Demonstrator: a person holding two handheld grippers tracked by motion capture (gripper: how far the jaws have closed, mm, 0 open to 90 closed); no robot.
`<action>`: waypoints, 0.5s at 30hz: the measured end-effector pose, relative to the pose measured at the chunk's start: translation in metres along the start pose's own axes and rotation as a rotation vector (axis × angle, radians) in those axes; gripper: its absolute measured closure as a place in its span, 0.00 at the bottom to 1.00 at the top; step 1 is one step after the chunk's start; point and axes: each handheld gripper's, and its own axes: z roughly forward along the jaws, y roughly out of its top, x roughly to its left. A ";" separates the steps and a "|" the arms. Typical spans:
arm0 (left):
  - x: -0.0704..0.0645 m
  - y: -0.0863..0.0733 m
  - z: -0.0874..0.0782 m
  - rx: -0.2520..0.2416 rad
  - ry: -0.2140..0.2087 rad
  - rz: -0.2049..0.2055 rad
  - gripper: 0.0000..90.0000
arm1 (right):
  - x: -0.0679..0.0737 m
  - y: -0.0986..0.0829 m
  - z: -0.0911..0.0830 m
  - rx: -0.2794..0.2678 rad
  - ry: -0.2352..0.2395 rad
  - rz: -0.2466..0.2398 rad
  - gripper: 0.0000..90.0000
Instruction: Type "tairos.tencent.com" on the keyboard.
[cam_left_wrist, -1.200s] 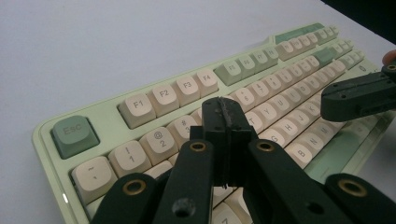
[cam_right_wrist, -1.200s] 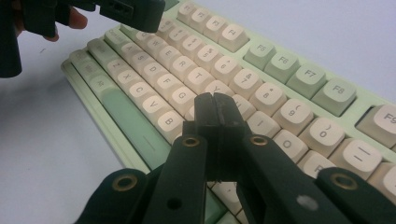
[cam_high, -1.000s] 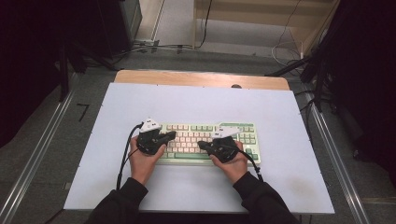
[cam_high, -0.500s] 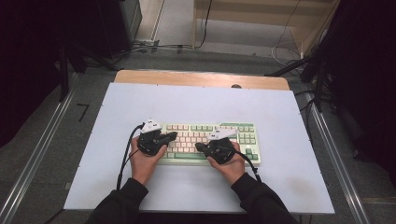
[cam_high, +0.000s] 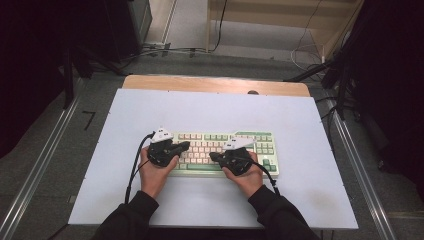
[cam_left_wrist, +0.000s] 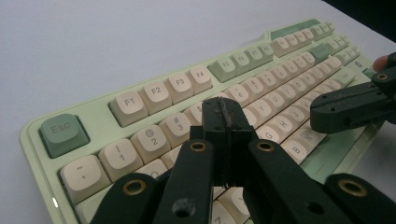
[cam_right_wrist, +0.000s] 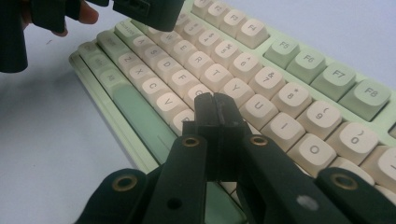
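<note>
A pale green keyboard (cam_high: 260, 141) with cream and green keys lies on the white table (cam_high: 210, 110), near the front. My left gripper (cam_high: 184, 146) hovers over the keyboard's left half, jaws shut with nothing between them; its tips (cam_left_wrist: 223, 108) sit above the number and Q-W-E rows. My right gripper (cam_high: 213, 156) is over the middle of the keyboard (cam_right_wrist: 299, 70), also shut and empty, its tips (cam_right_wrist: 215, 103) just above the keys around G and H. The keyboard (cam_left_wrist: 154, 93) fills the left gripper view, and the right gripper's jaw (cam_left_wrist: 345, 107) shows at its right edge.
Both hands come in from the table's front edge. A wooden strip (cam_high: 210, 84) runs along the far edge of the table. Metal rails (cam_high: 45, 160) flank it on both sides, and cables (cam_high: 165, 50) lie on the floor beyond.
The right gripper has shifted slightly left along the keyboard, toward the left gripper. The left gripper has barely moved.
</note>
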 end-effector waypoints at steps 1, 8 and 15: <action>0.000 0.000 0.000 0.000 -0.001 0.002 1.00 | 0.000 0.000 -0.001 -0.002 -0.002 0.004 0.98; -0.004 -0.001 -0.001 0.008 -0.011 0.009 1.00 | -0.003 0.001 -0.005 -0.016 -0.008 0.021 0.98; -0.008 -0.003 -0.004 0.015 -0.032 0.018 1.00 | -0.005 0.001 -0.007 -0.021 -0.012 0.019 0.98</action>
